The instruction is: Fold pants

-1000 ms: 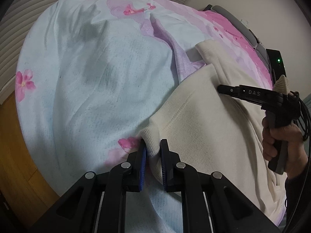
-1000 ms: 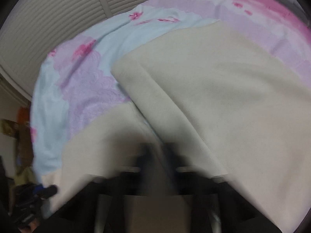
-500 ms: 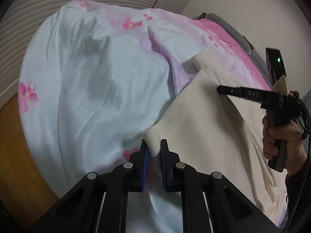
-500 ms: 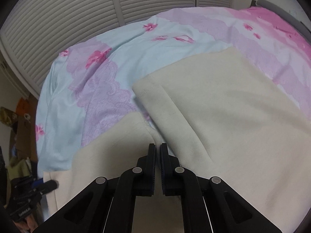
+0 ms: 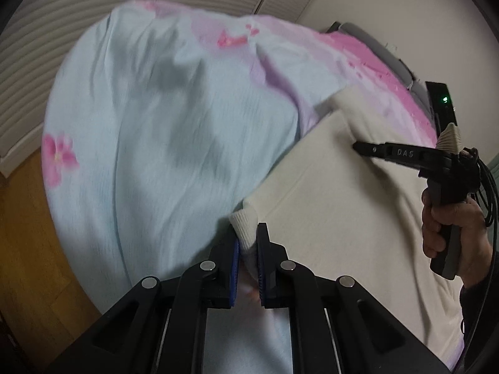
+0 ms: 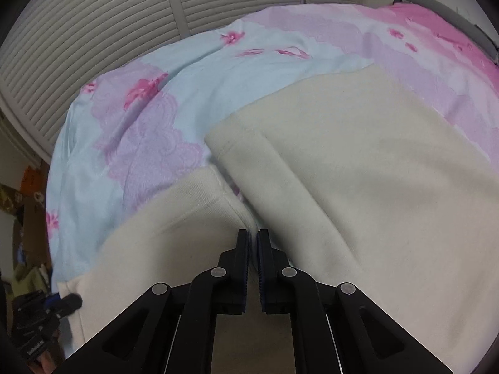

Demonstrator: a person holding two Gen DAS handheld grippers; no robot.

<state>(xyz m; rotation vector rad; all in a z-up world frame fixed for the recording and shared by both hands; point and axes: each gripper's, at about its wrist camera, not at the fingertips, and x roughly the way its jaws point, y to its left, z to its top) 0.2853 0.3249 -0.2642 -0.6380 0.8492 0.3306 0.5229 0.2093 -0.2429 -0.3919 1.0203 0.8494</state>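
Cream-coloured knit pants (image 6: pixel 358 187) lie spread on a bed covered by a pale blue, lilac and pink floral bedspread (image 5: pixel 149 124). The fabric is soft and thick, with a ribbed cuff (image 5: pixel 244 227) at one end. In the right wrist view, two layers or legs overlap, their ends meeting in a shallow V with a sliver of bedspread between.

The left gripper (image 5: pixel 248 249) has its fingers clamped on the ribbed cuff, lifting that corner slightly off the bed. The right gripper (image 6: pixel 252 243), held by a person's hand (image 5: pixel 452 230), has its fingers just easing apart, tips at a crease in the cream fabric; whether cloth is pinched between them cannot be told. Louvred doors (image 6: pixel 124 31) stand beyond the bed.
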